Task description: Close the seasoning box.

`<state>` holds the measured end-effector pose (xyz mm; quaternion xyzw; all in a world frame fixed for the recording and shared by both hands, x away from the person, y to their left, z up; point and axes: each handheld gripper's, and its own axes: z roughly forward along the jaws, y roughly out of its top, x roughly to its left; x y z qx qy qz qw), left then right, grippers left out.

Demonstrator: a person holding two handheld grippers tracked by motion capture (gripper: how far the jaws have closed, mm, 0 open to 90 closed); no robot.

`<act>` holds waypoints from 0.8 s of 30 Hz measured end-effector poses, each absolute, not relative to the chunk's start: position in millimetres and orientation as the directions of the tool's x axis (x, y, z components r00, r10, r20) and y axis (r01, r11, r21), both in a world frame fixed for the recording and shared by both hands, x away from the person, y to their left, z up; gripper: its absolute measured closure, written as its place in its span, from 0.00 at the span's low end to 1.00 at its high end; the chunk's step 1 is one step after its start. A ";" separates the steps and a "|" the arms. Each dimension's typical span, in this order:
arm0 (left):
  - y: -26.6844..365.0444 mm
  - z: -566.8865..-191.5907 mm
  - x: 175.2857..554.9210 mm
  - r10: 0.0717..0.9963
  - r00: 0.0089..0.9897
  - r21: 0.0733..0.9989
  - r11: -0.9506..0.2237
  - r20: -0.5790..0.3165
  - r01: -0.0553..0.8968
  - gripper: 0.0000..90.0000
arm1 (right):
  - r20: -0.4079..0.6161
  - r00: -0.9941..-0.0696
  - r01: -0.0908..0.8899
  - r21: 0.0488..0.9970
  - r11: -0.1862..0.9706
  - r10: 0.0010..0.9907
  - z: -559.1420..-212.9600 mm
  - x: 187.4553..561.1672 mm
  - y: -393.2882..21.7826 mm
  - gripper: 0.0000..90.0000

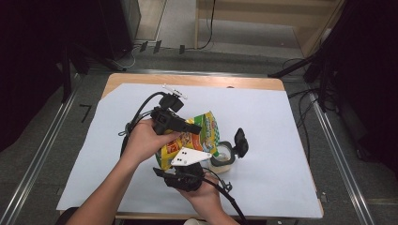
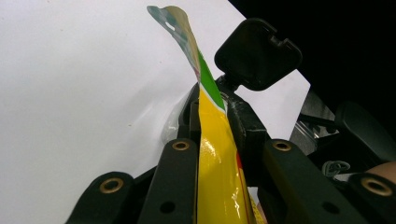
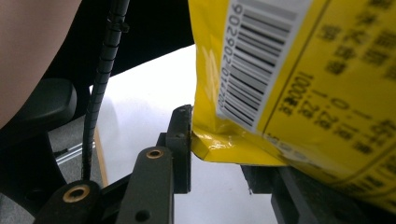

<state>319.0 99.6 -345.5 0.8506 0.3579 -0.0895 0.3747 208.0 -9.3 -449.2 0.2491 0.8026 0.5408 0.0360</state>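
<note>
While both hands hold the yellow snack bag (image 1: pixel 190 140) up over the middle of the table (image 1: pixel 263 83), the left gripper (image 2: pixel 212 140) pinches its edge and the right gripper (image 3: pixel 219 149) clamps its bottom corner. A tape roll (image 1: pixel 222 154) sits at its three o'clock. Next, I think, they must pull gently apart to open it.

Tape roll (image 1: pixel 222 155) partly hidden behind pouch (image 1: pixel 192 138), seemingly.

The high view looks forward and down from above the near edge of the tabletop (image 1: pixel 263 117). Both gripper views sit very close behind their jaws, sharing the yellow snack bag (image 1: pixel 197 136) with it.
</note>
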 end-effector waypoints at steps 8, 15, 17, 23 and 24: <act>99.7 -343.8 318.1 0.538 0.733 0.581 -0.463 -0.416 0.669 0.90 | 0.206 -0.874 0.356 0.888 0.291 0.440 -448.3 207.5 -9.1 0.76; 99.6 -343.5 318.0 0.540 0.733 0.583 -0.461 -0.414 0.669 0.90 | 0.194 -0.876 0.347 0.889 0.299 0.442 -447.8 207.3 -9.0 0.76; 99.6 -343.0 317.7 0.540 0.733 0.585 -0.459 -0.413 0.668 0.90 | 0.186 -0.877 0.341 0.890 0.302 0.442 -447.7 207.1 -8.8 0.76; 99.3 -342.1 317.0 0.542 0.734 0.584 -0.462 -0.410 0.668 0.90 | 0.173 -0.879 0.332 0.891 0.310 0.444 -447.5 206.6 -8.4 0.77; 99.2 -342.0 316.9 0.542 0.734 0.585 -0.462 -0.409 0.667 0.90 | 0.178 -0.879 0.336 0.890 0.308 0.443 -447.3 206.4 -8.4 0.77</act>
